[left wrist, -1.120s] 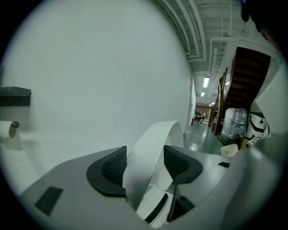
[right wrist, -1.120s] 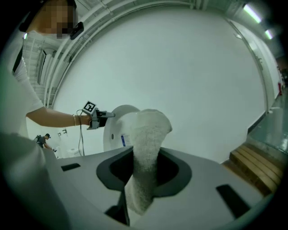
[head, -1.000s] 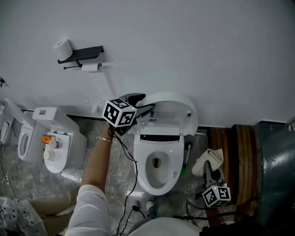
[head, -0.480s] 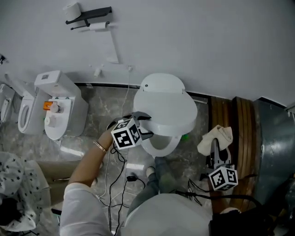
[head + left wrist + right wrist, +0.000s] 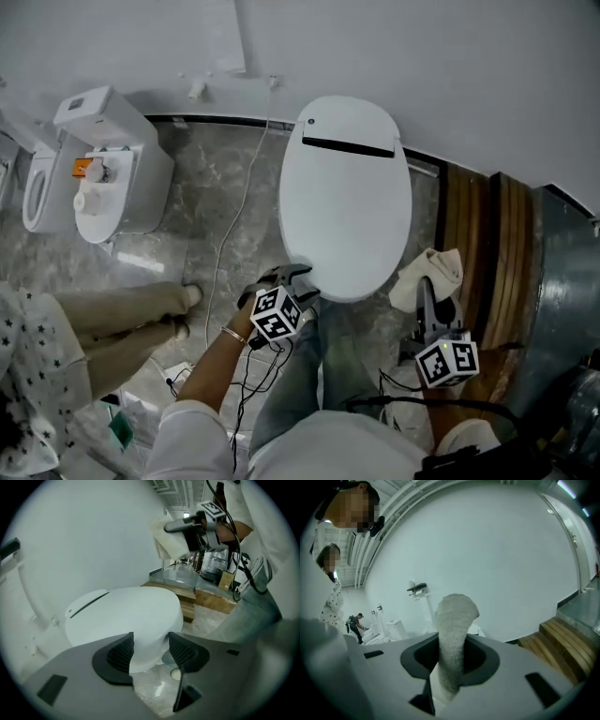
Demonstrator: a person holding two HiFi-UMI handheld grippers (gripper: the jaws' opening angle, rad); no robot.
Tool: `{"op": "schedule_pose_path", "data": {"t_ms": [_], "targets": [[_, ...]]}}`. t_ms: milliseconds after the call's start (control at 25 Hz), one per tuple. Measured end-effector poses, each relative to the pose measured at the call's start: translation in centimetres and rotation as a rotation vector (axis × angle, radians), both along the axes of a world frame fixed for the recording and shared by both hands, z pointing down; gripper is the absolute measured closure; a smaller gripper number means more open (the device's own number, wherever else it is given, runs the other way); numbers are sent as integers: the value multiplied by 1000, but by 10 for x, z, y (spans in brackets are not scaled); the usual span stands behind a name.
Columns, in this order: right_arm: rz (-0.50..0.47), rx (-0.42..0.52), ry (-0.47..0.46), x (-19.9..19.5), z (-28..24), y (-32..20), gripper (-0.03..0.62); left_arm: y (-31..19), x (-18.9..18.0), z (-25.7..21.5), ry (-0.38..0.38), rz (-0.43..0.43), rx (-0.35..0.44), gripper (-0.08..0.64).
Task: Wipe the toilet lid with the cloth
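Observation:
The white toilet lid (image 5: 347, 197) lies closed, and its front rim (image 5: 140, 639) shows between the left jaws. My left gripper (image 5: 292, 278) hovers at that rim, open. Its jaws have just been closing a little, and the pads (image 5: 119, 652) press on nothing. To the right of the toilet, my right gripper (image 5: 433, 302) is shut on a cream cloth (image 5: 427, 274). The cloth (image 5: 454, 630) stands up between the right gripper (image 5: 451, 657) pads. The left gripper view shows the same cloth (image 5: 169, 540) held high at the upper right.
A second toilet (image 5: 112, 169) stands at the left. A wooden slatted bench (image 5: 487, 253) and a grey metal surface (image 5: 562, 309) lie at the right. A cable (image 5: 234, 220) runs over the marble floor. A person in beige trousers (image 5: 103, 319) stands at the lower left.
The lid went from upright against the wall to fully closed. My left gripper came down with it to the front rim. My right gripper with the cloth shifted slightly.

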State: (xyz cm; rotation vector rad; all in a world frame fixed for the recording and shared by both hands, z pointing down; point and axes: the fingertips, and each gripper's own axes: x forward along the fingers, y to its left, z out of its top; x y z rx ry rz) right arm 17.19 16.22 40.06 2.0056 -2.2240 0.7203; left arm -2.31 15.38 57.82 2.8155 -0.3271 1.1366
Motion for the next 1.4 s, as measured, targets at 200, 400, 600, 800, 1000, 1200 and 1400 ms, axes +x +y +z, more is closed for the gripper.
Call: {"op": "schedule_pose_path", "data": {"t_ms": [200, 400, 600, 800, 1000, 1200, 1400], "targets": [[-46, -4, -2, -22, 35, -11, 491, 14, -2, 75, -56, -36, -4, 299], [-30, -59, -5, -21, 70, -5, 491, 12, -2, 112, -15, -105, -130, 304], [-20, -110, -3, -22, 90, 0, 491, 11, -2, 133, -1, -185, -171, 304], [-27, -115, -3, -23, 98, -13, 491, 5, -2, 147, -3, -236, -189, 304], [-44, -118, -2, -28, 108, -29, 491, 5, -2, 160, -19, -254, -214, 304], [-89, -134, 2, -39, 116, -57, 491, 9, -1, 176, -75, -237, -278, 304], [-142, -139, -11, -63, 125, -122, 491, -36, -9, 120, 101, -478, -237, 425]]}}
